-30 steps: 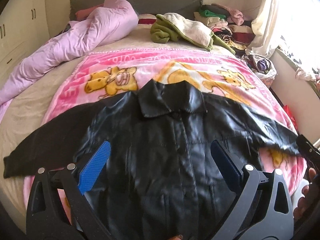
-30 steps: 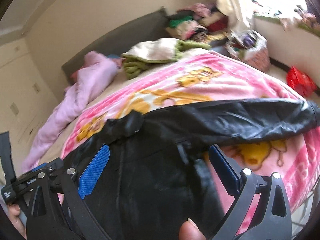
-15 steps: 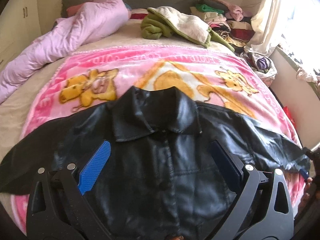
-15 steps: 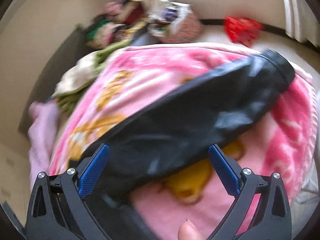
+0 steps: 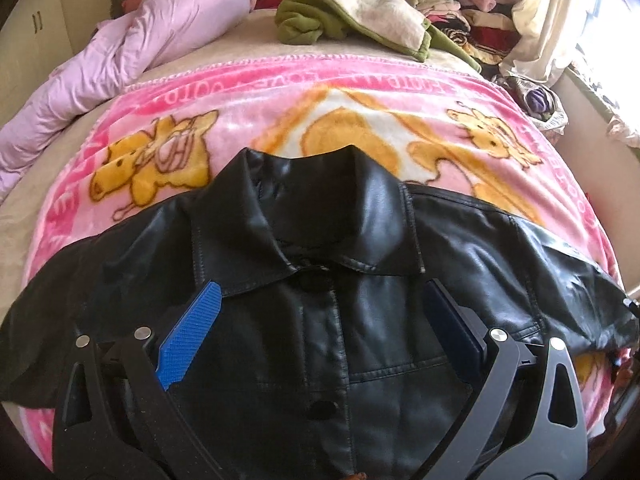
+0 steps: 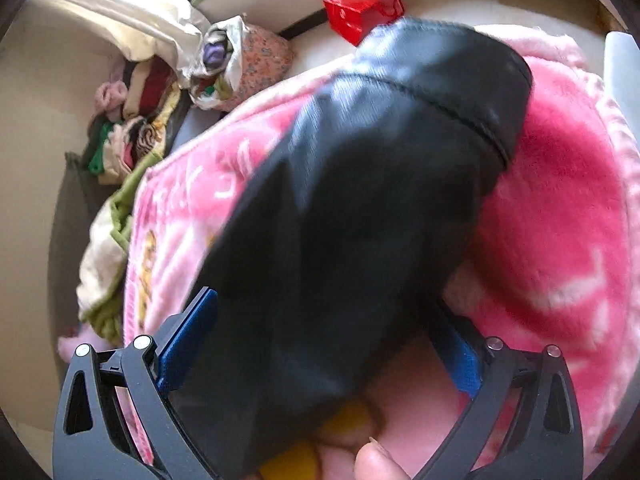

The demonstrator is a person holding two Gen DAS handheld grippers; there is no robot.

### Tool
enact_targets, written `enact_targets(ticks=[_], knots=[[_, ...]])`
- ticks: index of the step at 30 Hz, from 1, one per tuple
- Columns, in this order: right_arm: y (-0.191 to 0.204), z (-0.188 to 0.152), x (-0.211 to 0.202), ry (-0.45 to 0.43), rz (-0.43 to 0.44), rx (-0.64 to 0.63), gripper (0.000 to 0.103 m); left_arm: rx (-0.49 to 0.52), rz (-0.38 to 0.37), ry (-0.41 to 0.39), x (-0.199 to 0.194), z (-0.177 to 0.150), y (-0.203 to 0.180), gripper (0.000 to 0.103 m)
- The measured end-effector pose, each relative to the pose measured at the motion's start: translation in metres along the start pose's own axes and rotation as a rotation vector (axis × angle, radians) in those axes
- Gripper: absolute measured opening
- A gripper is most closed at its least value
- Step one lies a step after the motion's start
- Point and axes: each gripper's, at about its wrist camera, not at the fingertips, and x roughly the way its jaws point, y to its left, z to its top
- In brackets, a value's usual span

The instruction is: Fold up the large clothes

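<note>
A: Right wrist view shows the right gripper (image 6: 320, 356) straddling the jacket's sleeve (image 6: 376, 184), near the cuff (image 6: 472, 72). Its jaws are closing, with the sleeve between the blue pads (image 6: 188, 340), though I judge them not yet pressing.

B: And the black leather jacket (image 5: 360, 320) itself?

A: Spread front-up on the pink cartoon blanket (image 5: 360, 92) on the bed, collar (image 5: 320, 216) pointing toward the headboard, both sleeves out to the sides. The left gripper (image 5: 320, 332) hangs over the chest with its tongs apart, holding nothing.

B: How should the grab go?

A: Pinch the sleeve only, not the plush blanket under it. Stiff leather probably slips, so bite well in from the edge, then carry the sleeve across the chest in one flat sweep. The left gripper could pin the shoulder seam while that happens.

B: What differs from a second ago?

A: The right gripper's view showed the whole sleeve from farther off; now the sleeve fills it, turned steeply. The left view has crept closer too, so the collar sits larger and nearer the middle.
</note>
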Motion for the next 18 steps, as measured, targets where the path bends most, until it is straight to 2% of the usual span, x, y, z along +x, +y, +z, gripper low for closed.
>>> enact_targets(ticks=[1,2,3,4,6,8,10,11,18], knots=[[0.003,0.002,-0.003,-0.026,0.011,-0.014,0.059,-0.005,-0.004,-0.002,-0.001,0.0,0.003,0.094],[0.005,0.005,-0.004,-0.042,0.011,-0.023,0.05,-0.013,-0.01,-0.003,-0.003,0.001,0.007,0.094],[0.009,0.006,-0.007,-0.063,0.022,-0.035,0.037,-0.019,-0.014,-0.004,-0.006,0.001,0.01,0.094],[0.009,0.008,-0.01,-0.074,0.038,-0.039,0.026,-0.027,-0.014,-0.006,-0.008,0.002,0.014,0.094],[0.019,0.009,-0.022,-0.1,0.07,-0.07,0.017,-0.029,-0.001,-0.02,-0.015,0.004,0.018,0.094],[0.032,0.008,-0.035,-0.128,0.113,-0.118,0.014,-0.024,0.033,-0.041,-0.023,0.006,0.021,0.094],[0.049,0.004,-0.046,-0.145,0.156,-0.166,0.01,-0.041,0.015,-0.045,-0.03,0.008,0.026,0.094],[0.057,0.002,-0.052,-0.148,0.177,-0.192,0.01,-0.055,-0.009,-0.047,-0.035,0.01,0.03,0.094],[0.133,-0.033,-0.102,-0.161,0.378,-0.446,0.01,-0.079,-0.05,-0.078,-0.063,0.014,0.042,0.094]])
